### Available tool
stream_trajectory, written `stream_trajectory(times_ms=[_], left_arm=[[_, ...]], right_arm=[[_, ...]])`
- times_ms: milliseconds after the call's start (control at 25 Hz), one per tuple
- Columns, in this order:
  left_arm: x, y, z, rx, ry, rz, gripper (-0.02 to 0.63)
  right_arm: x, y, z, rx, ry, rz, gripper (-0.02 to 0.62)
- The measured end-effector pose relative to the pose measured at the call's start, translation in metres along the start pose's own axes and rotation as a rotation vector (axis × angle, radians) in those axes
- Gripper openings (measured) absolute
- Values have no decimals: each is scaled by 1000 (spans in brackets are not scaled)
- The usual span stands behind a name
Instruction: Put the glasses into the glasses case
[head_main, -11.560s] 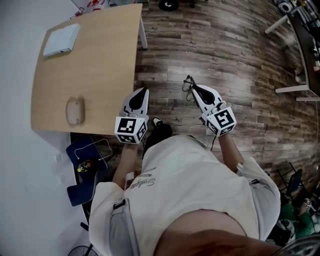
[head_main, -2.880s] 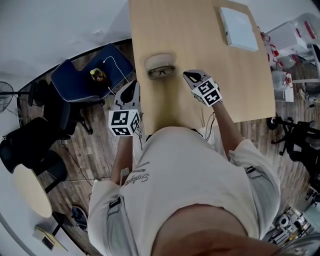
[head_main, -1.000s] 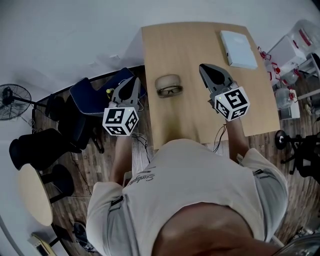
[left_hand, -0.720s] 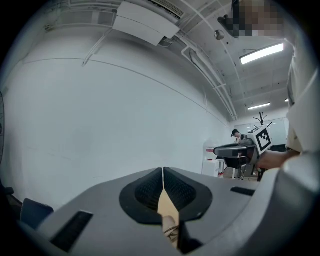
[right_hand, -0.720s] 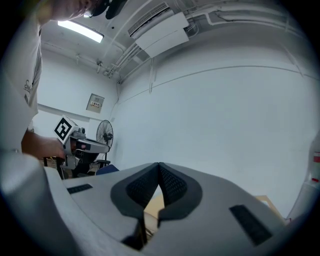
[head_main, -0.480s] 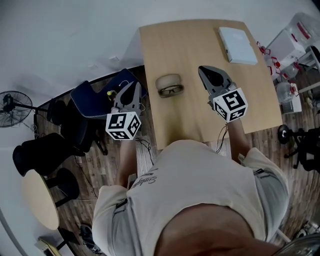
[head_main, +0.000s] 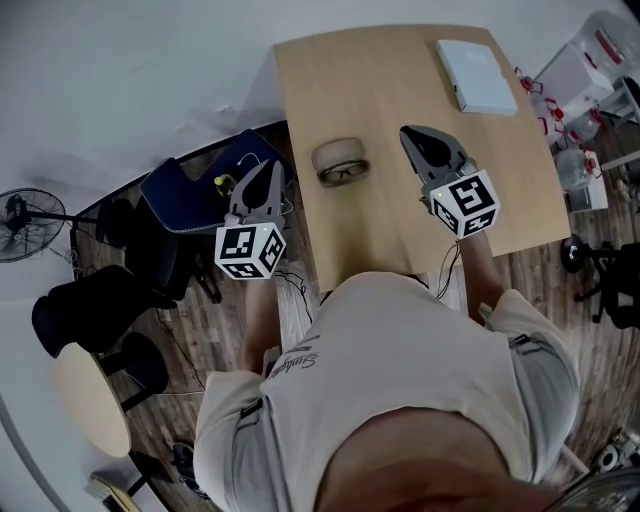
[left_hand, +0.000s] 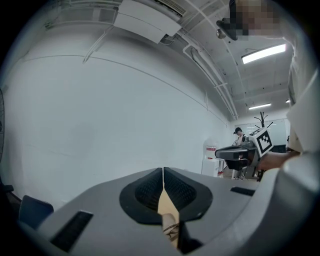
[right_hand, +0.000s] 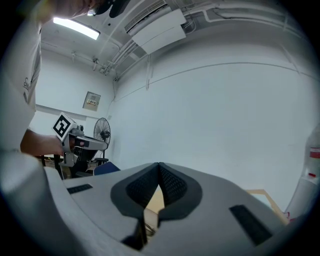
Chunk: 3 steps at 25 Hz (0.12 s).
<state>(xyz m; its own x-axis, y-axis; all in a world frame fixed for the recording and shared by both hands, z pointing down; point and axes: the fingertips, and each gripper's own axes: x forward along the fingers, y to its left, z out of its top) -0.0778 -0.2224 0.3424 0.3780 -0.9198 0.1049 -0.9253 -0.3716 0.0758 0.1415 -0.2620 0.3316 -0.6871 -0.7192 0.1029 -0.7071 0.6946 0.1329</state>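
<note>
We are hovering the left gripper (head_main: 271, 166) and right gripper (head_main: 409, 131), jaws pressed together and empty. The glasses (head_main: 343, 173) (carried earlier) are now lying beside the case (head_main: 338, 153), awaiting insertion.

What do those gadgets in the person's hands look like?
Each hand carries a grey, wedge-shaped tool, the left tool and the right tool. Both taper to two jaws lined with black ribbed pads, and each carries a white cube printed with black square markers. The person wears a light short-sleeved shirt.

Glasses (head_main: 343, 174), one pair — case (head_main: 337, 153), one
</note>
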Motion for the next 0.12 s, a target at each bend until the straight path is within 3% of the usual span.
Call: stream_trajectory(times_ms=[120], left_arm=[[6,3,-3,-7,-2,7,17]], right_arm=[[3,-5,-2,-5,0,-2,-5]])
